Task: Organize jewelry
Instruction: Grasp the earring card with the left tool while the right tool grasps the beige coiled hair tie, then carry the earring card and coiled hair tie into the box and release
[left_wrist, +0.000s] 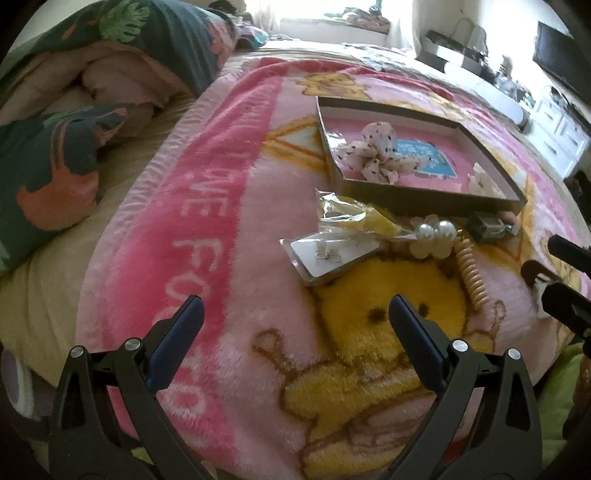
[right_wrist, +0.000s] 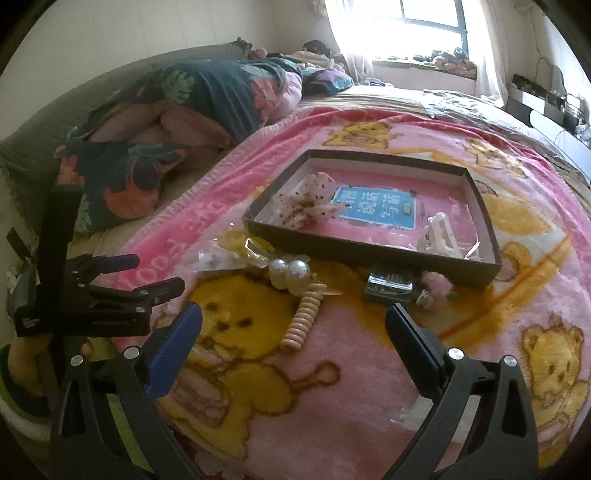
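The jewelry lies loose on my pink bear-print blanket, bunched just in front of the shallow dark box. From my right tool's camera I see the pearl hair piece touching the top of the peach spiral hair tie, which trails toward me across the yellow bear. To the right of those sit a small clear clip and a pink flower piece, both close against the box's near wall. To the left lies a crinkled clear bag with something yellow in it.

My left camera shows what the right one barely catches: a flat white earring card in a clear sleeve, lying just below that yellow bag. The pink flower piece is nearly hidden in that view.

Inside the box, a spotted cream fabric bow rests at the left; a white claw clip at the right is plain only from the right camera.

My right gripper hangs above the spiral tie, fingers spread wide and holding nothing. My left gripper is likewise wide apart and empty; the right view shows it from the side at the blanket's left edge, with my hand on its handle.
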